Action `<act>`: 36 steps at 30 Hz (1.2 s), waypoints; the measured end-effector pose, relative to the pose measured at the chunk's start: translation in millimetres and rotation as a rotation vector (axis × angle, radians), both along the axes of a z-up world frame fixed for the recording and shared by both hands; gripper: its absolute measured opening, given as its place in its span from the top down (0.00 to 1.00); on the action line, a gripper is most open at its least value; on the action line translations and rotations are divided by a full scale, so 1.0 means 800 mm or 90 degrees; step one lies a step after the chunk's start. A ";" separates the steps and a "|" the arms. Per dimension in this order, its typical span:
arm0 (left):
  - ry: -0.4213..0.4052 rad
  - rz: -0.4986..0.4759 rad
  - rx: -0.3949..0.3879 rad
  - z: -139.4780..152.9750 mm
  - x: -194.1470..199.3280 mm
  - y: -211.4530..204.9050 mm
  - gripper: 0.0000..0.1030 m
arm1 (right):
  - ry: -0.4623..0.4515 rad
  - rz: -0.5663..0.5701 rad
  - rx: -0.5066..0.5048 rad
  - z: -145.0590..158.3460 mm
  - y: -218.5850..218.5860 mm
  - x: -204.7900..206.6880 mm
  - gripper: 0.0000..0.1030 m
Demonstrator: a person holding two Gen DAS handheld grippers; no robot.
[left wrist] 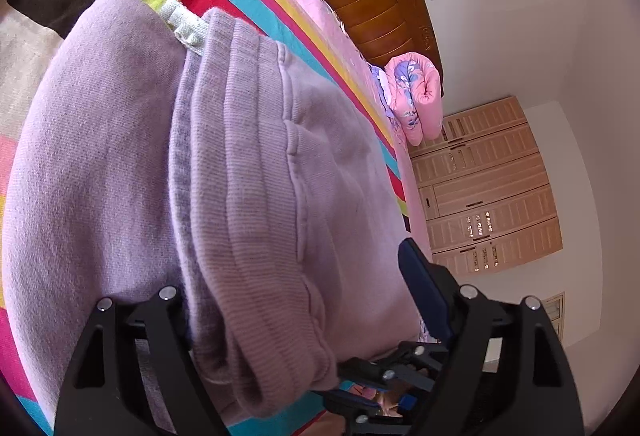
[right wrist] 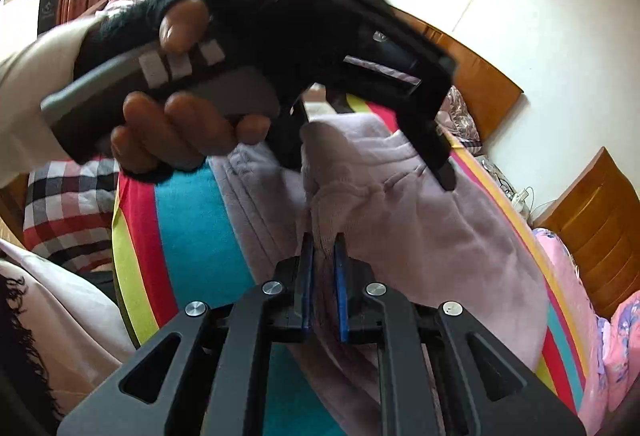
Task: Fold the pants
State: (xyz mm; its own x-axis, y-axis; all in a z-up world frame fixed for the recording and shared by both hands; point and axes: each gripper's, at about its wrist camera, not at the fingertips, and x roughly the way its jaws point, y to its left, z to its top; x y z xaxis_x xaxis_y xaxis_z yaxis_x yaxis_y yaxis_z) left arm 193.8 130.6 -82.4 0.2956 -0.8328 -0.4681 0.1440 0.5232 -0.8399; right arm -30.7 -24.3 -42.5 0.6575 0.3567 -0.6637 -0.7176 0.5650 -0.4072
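Lilac knit pants (left wrist: 120, 175) lie bunched on a striped blanket, their ribbed waistband (left wrist: 248, 195) running down the middle and a white drawstring (left wrist: 186, 25) at the top. My left gripper (left wrist: 292, 256) is open wide astride the waistband; only its blue right pad (left wrist: 424, 292) shows, as fabric covers the left finger. In the right wrist view a hand (right wrist: 180, 139) holds that left gripper (right wrist: 372, 171) over a raised fold of the pants (right wrist: 400, 203). My right gripper (right wrist: 324, 260) is shut on a pinch of the lilac fabric.
The striped blanket (right wrist: 184, 236) covers a bed with a wooden headboard (left wrist: 372, 7). A rolled pink floral quilt (left wrist: 416, 95) lies at the bed's far side, before a wardrobe (left wrist: 480, 187). A plaid cloth (right wrist: 68, 203) sits at the left, with cables (right wrist: 516, 195) by the bed's edge.
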 end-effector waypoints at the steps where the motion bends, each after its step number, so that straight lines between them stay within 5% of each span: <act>1: -0.002 0.000 0.019 0.001 0.003 -0.008 0.26 | -0.002 -0.010 0.022 0.000 -0.002 0.001 0.88; 4: -0.011 0.002 0.089 0.002 0.003 -0.018 0.44 | 0.018 -0.034 0.070 0.010 -0.012 0.008 0.81; 6: -0.014 0.006 0.111 -0.001 0.002 -0.015 0.60 | 0.025 -0.034 0.091 0.023 -0.024 0.004 0.65; 8: -0.016 0.008 0.095 -0.005 0.003 -0.009 0.63 | 0.024 -0.036 0.148 0.046 -0.054 -0.008 0.64; 10: -0.020 0.011 0.086 -0.010 0.003 -0.006 0.64 | 0.016 -0.080 0.226 0.070 -0.104 -0.021 0.52; 12: -0.024 0.014 0.087 -0.011 0.004 -0.006 0.64 | 0.013 -0.155 0.303 0.081 -0.166 -0.033 0.26; 13: -0.026 0.014 0.087 -0.013 0.002 -0.005 0.64 | 0.019 -0.195 0.330 0.082 -0.196 -0.038 0.24; 18: -0.028 0.015 0.082 -0.017 -0.002 0.002 0.65 | 0.097 -0.353 0.321 0.027 -0.282 -0.039 0.23; 26: -0.045 0.031 0.129 -0.002 -0.014 -0.010 0.73 | 0.082 -0.404 0.291 -0.006 -0.255 -0.016 0.25; 30: -0.136 0.020 0.212 0.058 -0.032 -0.037 0.80 | 0.090 -0.430 0.283 -0.015 -0.240 0.000 0.25; 36: -0.313 0.031 0.212 0.184 -0.082 -0.016 0.81 | 0.054 -0.459 0.225 -0.014 -0.227 0.002 0.24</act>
State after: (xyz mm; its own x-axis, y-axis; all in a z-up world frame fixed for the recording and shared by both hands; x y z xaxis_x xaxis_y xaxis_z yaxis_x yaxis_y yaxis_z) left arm 128.0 118.1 64.4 0.5786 -0.6449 -0.4994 0.4438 0.7626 -0.4706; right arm -29.1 -206.2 -54.1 0.7581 0.0620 -0.6492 -0.1481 0.9858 -0.0788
